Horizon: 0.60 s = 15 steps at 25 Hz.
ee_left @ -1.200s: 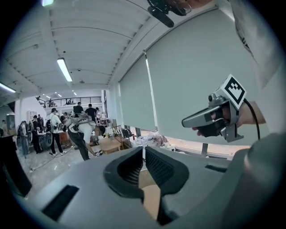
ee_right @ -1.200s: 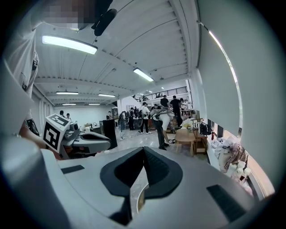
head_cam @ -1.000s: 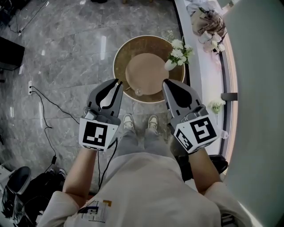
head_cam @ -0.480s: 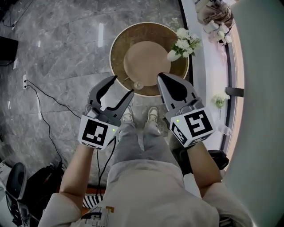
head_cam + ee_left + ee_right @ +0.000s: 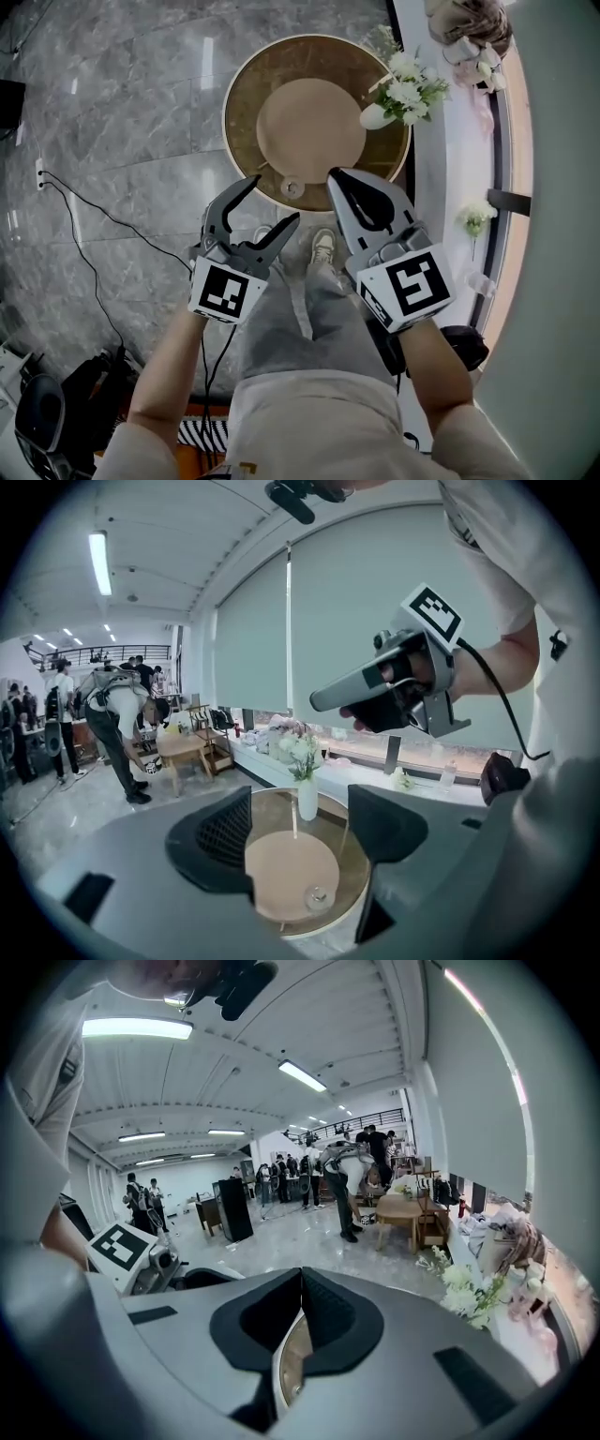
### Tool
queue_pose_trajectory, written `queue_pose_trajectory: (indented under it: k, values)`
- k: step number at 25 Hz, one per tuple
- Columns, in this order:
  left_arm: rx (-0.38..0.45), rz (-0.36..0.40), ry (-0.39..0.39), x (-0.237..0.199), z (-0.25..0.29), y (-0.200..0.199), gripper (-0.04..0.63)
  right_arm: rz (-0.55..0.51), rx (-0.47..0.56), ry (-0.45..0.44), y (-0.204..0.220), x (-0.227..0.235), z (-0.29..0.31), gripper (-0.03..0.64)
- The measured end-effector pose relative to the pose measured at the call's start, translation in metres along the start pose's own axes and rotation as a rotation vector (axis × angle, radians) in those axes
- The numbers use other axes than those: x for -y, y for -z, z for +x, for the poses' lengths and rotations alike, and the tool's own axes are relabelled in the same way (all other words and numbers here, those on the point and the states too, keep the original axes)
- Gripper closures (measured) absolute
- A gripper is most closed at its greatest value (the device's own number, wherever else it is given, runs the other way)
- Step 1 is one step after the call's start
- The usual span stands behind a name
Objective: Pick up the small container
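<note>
Small container (image 5: 292, 187) on round table (image 5: 246, 103), ahead of just-opening, empty left hand-held gripper (image 5: 275, 199); right hand-held gripper (image 5: 337, 178) closed

The table (image 5: 246, 94) is dark brown with a tan centre; the small container (image 5: 292, 187) is clear. The floor (image 5: 122, 141) is veined grey.

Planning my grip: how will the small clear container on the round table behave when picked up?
The small container looks like clear glass, so probably slick and breakable. It seems tiny and squat: likely light, unlikely to tip, but may skid on the smooth table if nudged.
</note>
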<state>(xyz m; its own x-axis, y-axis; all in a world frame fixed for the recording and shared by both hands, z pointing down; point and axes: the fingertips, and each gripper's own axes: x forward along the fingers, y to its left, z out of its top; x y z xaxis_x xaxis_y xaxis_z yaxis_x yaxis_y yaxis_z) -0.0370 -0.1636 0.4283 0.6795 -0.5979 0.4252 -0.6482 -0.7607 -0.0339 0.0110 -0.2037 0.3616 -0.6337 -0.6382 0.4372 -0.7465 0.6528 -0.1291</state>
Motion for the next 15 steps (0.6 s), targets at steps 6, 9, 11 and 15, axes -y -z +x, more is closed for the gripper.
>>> queue_pose_trajectory:
  k: [6,9,11,15]
  values:
    - [0.034,-0.026,0.013,0.009,0.043,0.060,0.267,-0.012,-0.011,-0.003,0.041,0.017,0.032,0.611]
    - [0.032,-0.039,0.011,0.015,0.059,0.097,0.267,-0.008,-0.018,-0.014,0.066,0.020,0.047,0.611]
    - [0.029,-0.041,0.004,0.016,0.068,0.118,0.267,-0.006,-0.019,-0.020,0.082,0.021,0.057,0.611]
    - [0.037,-0.036,-0.012,0.019,0.083,0.156,0.267,-0.013,-0.022,-0.031,0.116,0.018,0.072,0.611]
